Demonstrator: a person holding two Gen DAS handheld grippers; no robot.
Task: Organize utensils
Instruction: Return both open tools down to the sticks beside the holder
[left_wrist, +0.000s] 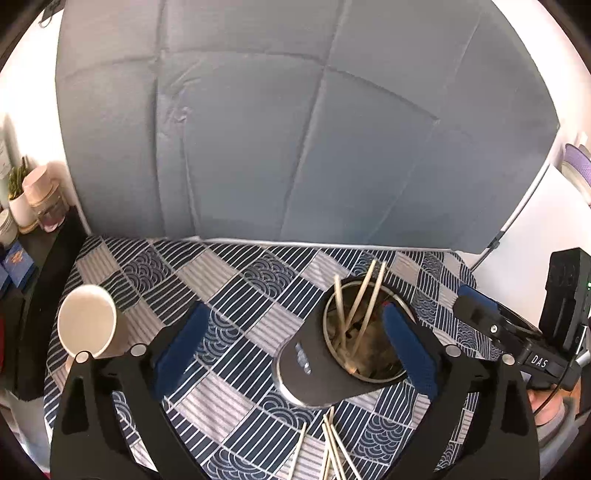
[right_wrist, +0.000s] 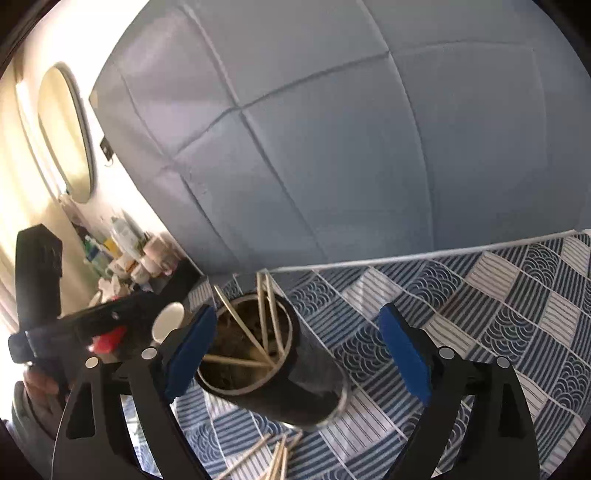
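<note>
A black cylindrical holder (left_wrist: 310, 365) with a metal rim stands on the patterned cloth and holds several wooden chopsticks (left_wrist: 364, 302). More chopsticks (left_wrist: 332, 446) lie loose on the cloth in front of it. My left gripper (left_wrist: 295, 343) is open, its blue pads either side of the holder, nothing held. In the right wrist view the holder (right_wrist: 295, 384) with chopsticks (right_wrist: 266, 314) sits between the open pads of my right gripper (right_wrist: 299, 350), nearer the left pad. Loose chopsticks (right_wrist: 275, 458) lie below it.
A white paper cup (left_wrist: 88, 321) stands at the cloth's left; it also shows in the right wrist view (right_wrist: 168, 321). A grey padded panel (left_wrist: 295, 129) rises behind the table. Jars and a plant (left_wrist: 33, 199) crowd a shelf at left. The other gripper (left_wrist: 517, 332) is at right.
</note>
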